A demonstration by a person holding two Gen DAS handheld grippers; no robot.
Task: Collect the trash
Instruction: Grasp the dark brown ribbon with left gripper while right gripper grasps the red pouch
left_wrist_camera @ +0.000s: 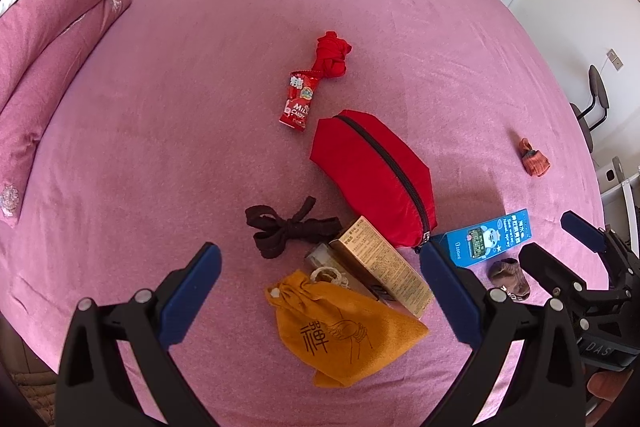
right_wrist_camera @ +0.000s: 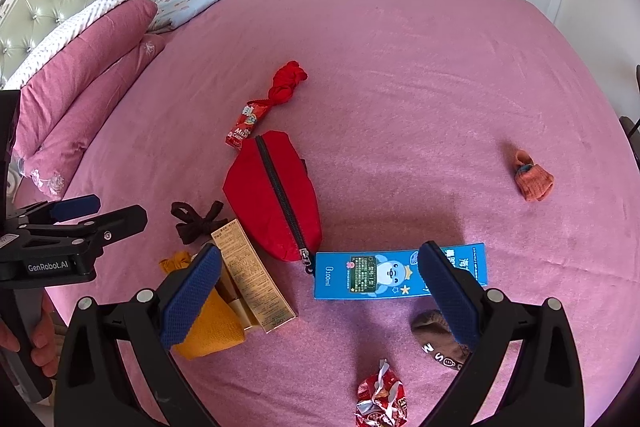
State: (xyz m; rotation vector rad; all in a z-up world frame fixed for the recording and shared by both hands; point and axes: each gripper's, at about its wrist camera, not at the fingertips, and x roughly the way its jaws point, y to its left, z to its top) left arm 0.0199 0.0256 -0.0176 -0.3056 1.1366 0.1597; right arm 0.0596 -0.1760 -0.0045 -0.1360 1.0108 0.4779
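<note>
Two blue-padded fingers of the left gripper (left_wrist_camera: pixel 320 291) stand wide apart and hold nothing above the pink bed (left_wrist_camera: pixel 168 147). Between them lie an orange drawstring pouch (left_wrist_camera: pixel 344 331) and a gold carton (left_wrist_camera: pixel 384 267); beyond the fingertips sits a red zip pouch (left_wrist_camera: pixel 372 183), and farther off a red milk candy wrapper (left_wrist_camera: pixel 298 101).

In the right wrist view, the right gripper (right_wrist_camera: pixel 320 299) is also spread wide and empty. A crumpled red candy wrapper (right_wrist_camera: pixel 380 397) lies between its fingers, close to the camera, with a blue nasal spray box (right_wrist_camera: pixel 372 273) just beyond.
</note>
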